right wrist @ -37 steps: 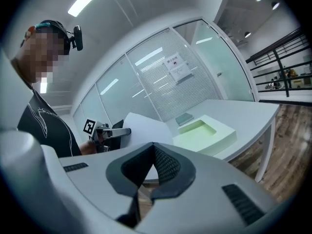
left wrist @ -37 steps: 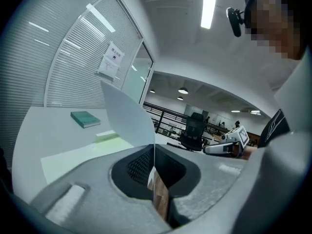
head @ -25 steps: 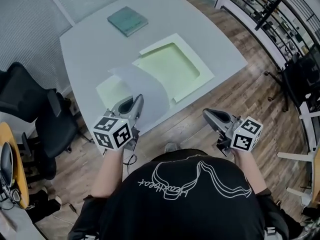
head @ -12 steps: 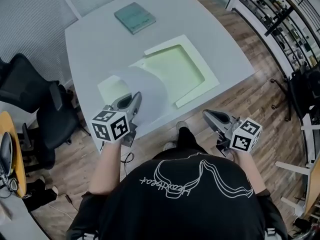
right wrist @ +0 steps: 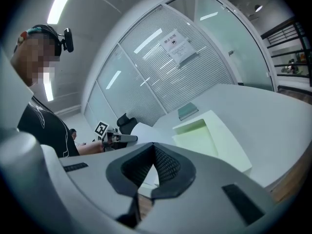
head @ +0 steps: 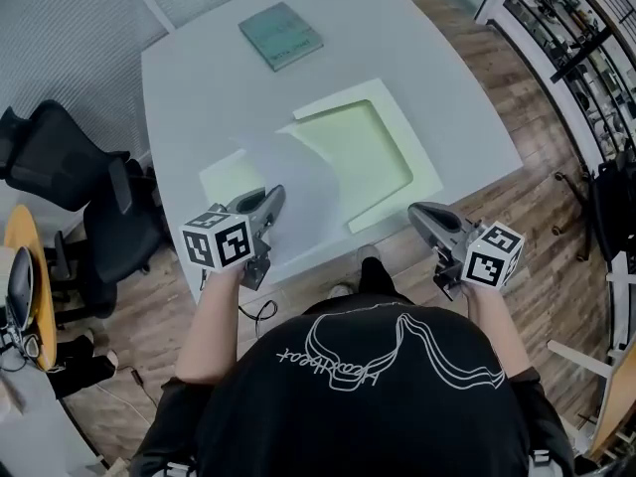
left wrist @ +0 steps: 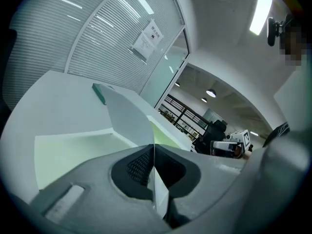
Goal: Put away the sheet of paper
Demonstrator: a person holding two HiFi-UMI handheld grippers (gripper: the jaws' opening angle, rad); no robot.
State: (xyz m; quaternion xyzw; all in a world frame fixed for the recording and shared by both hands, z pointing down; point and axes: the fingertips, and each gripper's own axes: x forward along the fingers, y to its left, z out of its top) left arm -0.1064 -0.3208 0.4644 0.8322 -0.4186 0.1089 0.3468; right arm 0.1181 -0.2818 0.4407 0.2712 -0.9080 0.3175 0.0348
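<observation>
At the bench's (head: 199, 78) near edge, your left gripper (head: 270, 203) has its fingers pinched tight on the near edge of the sheet of paper (head: 298, 182). The sheet lifts off the bench and curves over toward the pale green folder (head: 373, 137), which lies open and flat mid-bench. Your right gripper (head: 417, 212) hangs just off the near-right edge, over the wood floor (head: 517, 217), with its fingers pressed together and nothing between them. A teal book (head: 281, 35) lies flat at the far side, well apart from the folder. A black office chair (head: 60, 162) sits left of the bench.
</observation>
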